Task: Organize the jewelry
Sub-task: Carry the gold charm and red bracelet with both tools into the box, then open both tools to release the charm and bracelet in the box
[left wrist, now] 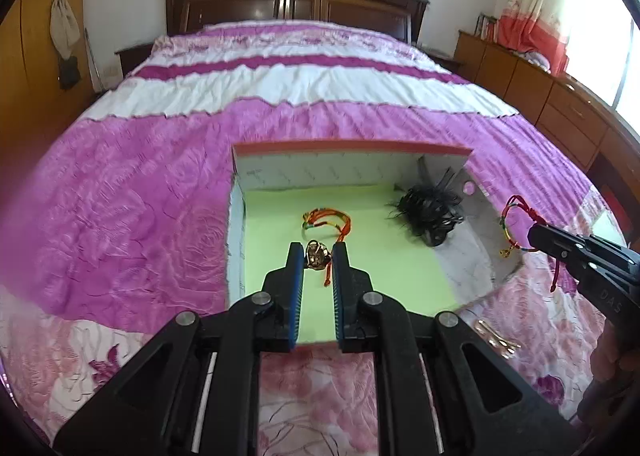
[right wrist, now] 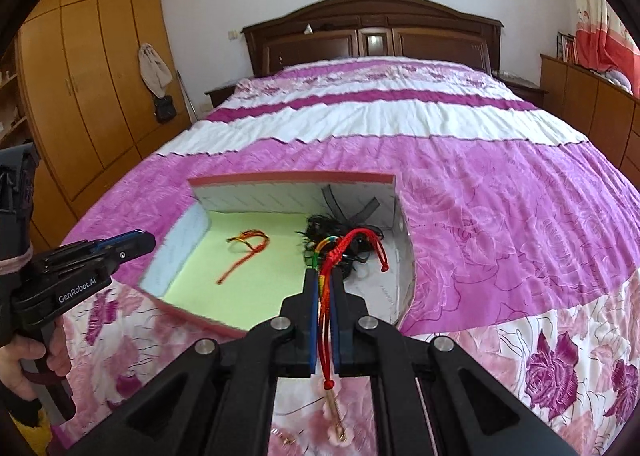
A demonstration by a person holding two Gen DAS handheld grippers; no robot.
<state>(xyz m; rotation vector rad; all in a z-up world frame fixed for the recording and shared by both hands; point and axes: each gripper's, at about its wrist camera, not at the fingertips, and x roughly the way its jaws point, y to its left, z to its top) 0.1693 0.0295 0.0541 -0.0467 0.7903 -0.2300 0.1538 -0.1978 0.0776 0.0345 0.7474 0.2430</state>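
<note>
The right gripper is pinching a red braided cord bracelet between nearly closed blue pads, the loop standing above the fingertips and the loose tail with a small gold charm dangling below, over the quilt. To finish this step well, it seems wise to carry the loop fully over the box rim before easing the jaws apart, and to lower it until the tail is lying on the liner, since a limp cord like this is likely to snag on a pad or drape over the wall. The left gripper is hanging over the near part of the box with its jaws partly open; a small bronze pendant is sitting between the fingertips, but whether they are gripping it I cannot tell. Beyond it, a second bracelet, orange-red and slack, is resting on the smooth pale green liner. Farther right, a tangle of black ribbon, glossy and wiry, is filling the corner against the pale, patterned wall. Near the box on the soft, embossed quilt, a rose-gold clip is waiting.
</note>
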